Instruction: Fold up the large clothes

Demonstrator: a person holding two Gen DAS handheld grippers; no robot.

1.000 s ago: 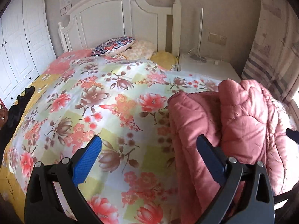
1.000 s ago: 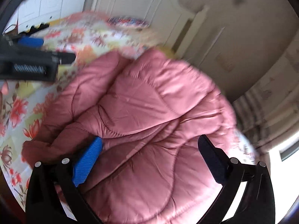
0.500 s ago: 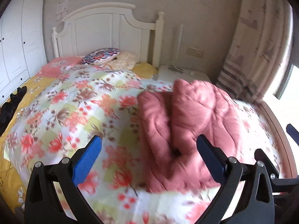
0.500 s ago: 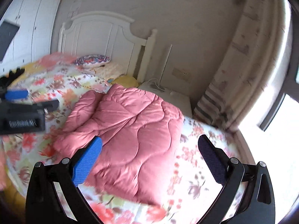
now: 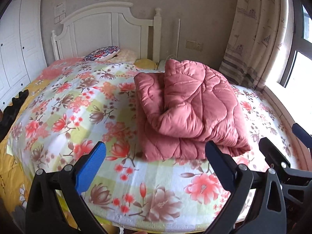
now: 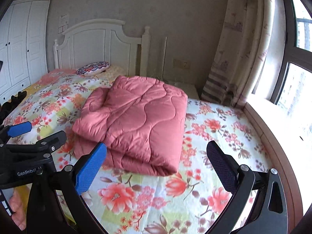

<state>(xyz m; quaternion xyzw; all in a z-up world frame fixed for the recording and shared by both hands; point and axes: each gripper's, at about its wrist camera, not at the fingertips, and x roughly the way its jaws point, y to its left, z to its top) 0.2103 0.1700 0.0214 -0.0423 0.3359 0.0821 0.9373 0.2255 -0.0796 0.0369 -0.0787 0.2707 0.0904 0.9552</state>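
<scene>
A pink quilted garment (image 5: 187,109) (image 6: 136,122) lies folded in a thick bundle on the floral bedspread (image 5: 78,105) (image 6: 212,134), toward the right side of the bed. My left gripper (image 5: 156,163) hangs open above the bed's near edge, short of the bundle, with nothing between its fingers. My right gripper (image 6: 156,163) is open too, held back from the bundle's near edge and empty. The left gripper's body shows at the left edge of the right wrist view, the right one's at the right edge of the left wrist view.
A white headboard (image 5: 105,33) and patterned pillow (image 5: 101,53) stand at the far end. White wardrobe doors (image 5: 17,44) fill the left wall. A curtain (image 6: 239,48) and bright window (image 6: 292,89) are on the right. A dark object (image 5: 13,105) lies at the bed's left edge.
Both grippers have pulled back and up from the pink bundle, which now lies released on the bedspread. The views have widened to take in the whole bed.
</scene>
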